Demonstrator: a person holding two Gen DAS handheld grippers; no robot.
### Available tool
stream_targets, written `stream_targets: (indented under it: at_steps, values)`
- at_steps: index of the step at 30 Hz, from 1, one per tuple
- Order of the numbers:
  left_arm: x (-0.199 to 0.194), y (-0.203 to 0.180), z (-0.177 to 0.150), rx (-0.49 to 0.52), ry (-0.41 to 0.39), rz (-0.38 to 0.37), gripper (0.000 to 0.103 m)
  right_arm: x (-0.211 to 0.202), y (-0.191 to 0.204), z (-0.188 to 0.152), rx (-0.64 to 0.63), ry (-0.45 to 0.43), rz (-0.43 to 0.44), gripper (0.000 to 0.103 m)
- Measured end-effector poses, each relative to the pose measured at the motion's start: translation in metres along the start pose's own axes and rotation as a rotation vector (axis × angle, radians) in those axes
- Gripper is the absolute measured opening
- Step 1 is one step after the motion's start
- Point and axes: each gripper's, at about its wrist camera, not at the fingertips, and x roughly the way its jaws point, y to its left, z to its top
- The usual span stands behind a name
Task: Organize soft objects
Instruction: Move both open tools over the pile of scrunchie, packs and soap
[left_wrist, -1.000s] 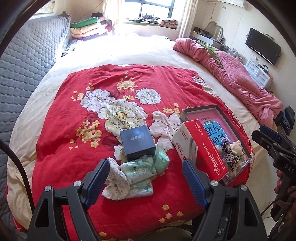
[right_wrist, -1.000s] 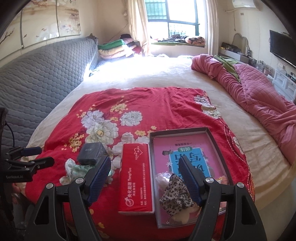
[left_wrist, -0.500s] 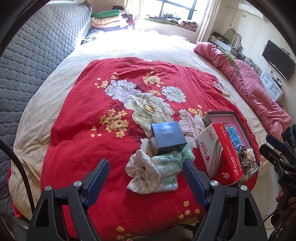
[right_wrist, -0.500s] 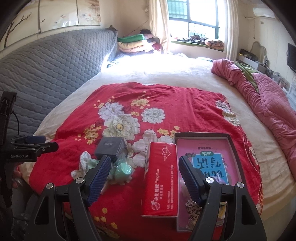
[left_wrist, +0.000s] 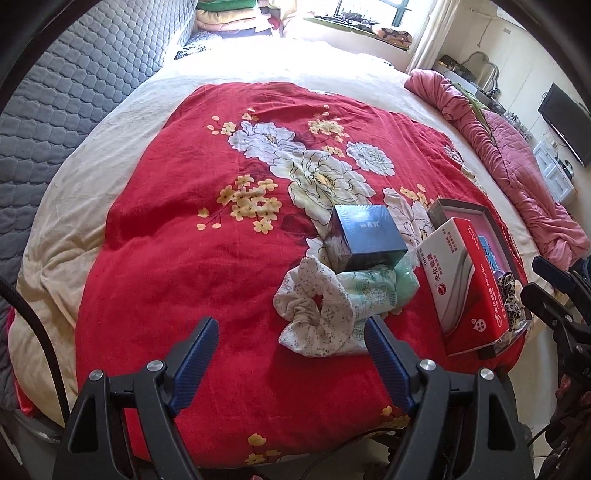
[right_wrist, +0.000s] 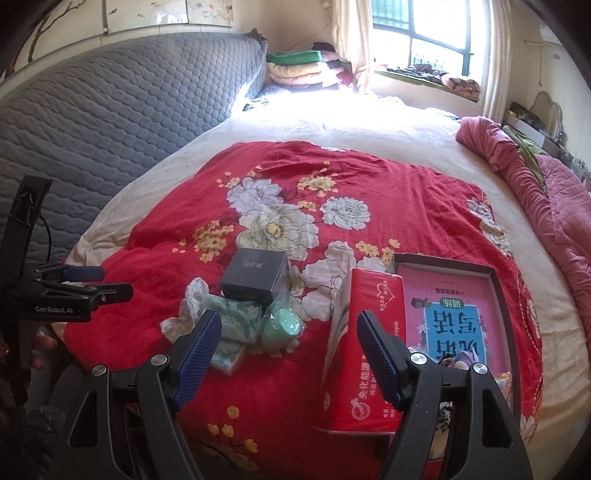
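A white floral scrunchie (left_wrist: 314, 317) lies on the red floral blanket (left_wrist: 184, 240), against a green patterned tissue pack (left_wrist: 373, 295) and a green item in clear wrap (right_wrist: 282, 326). A dark blue box (left_wrist: 365, 236) sits just behind them. A red tissue pack (left_wrist: 465, 280) leans on the rim of a shallow box (right_wrist: 495, 273) that holds a pink book and a leopard scrunchie (left_wrist: 511, 299). My left gripper (left_wrist: 291, 350) is open and empty, just short of the white scrunchie. My right gripper (right_wrist: 290, 343) is open and empty above the blanket's near edge.
A grey quilted headboard (right_wrist: 110, 122) runs along the left. A pink quilt (right_wrist: 546, 199) is bunched at the right of the bed. Folded blankets (right_wrist: 306, 68) are stacked by the window. A TV (left_wrist: 565, 122) hangs at the far right.
Both grippers have shifted left and back a little, so the pile and boxes sit further right in both views. Both stay open. No object has moved.
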Motion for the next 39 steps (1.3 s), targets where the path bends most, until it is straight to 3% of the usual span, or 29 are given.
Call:
stream_targets:
  at_steps: [19,28,35,39]
  values:
    - [0.054,0.02,-0.024,-0.056,0.106,0.007,0.08,0.061,0.049,-0.018,-0.107,0.09,0.08,0.077]
    - [0.074,0.022,-0.026,-0.086,0.139,-0.008,0.08,0.099,0.028,-0.016,-0.065,0.158,-0.051,0.077]
    - [0.086,0.027,-0.022,-0.126,0.149,-0.045,0.08,0.14,0.031,-0.021,-0.253,0.289,-0.102,0.077]
    - [0.094,0.03,-0.017,-0.148,0.151,-0.065,0.08,0.156,0.038,-0.027,-0.353,0.294,-0.13,0.077]
